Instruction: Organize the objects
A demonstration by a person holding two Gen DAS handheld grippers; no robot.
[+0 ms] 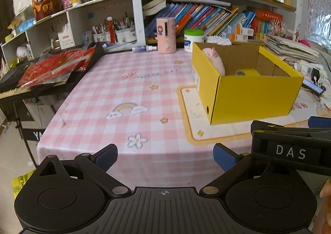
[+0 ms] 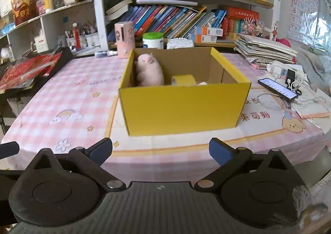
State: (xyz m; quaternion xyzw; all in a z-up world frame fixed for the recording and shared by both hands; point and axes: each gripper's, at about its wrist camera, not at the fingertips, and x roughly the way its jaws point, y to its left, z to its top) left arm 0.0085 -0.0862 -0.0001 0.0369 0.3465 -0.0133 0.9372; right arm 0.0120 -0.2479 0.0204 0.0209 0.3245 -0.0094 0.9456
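Observation:
An open yellow cardboard box [image 2: 182, 107] [image 1: 248, 97] stands on the pink checked tablecloth. Inside it a pale pink plush toy [image 2: 149, 70] [image 1: 215, 59] leans against the left wall, and a yellow tape roll [image 2: 184, 79] [image 1: 249, 72] lies beside it. My right gripper [image 2: 161, 151] is open and empty, held back over the table's near edge in front of the box. My left gripper [image 1: 165, 156] is open too, with nothing between its blue pads, left of the box. The right gripper's black body [image 1: 289, 147] shows at the right of the left wrist view.
A pink cylinder [image 2: 124, 39], a green-lidded tub [image 2: 153, 40] and a tissue pack stand behind the box. Stacked papers [image 2: 264, 49], a phone [image 2: 278, 88] and a power strip lie on the right. A black keyboard with red packets [image 1: 51, 68] sits left of the table.

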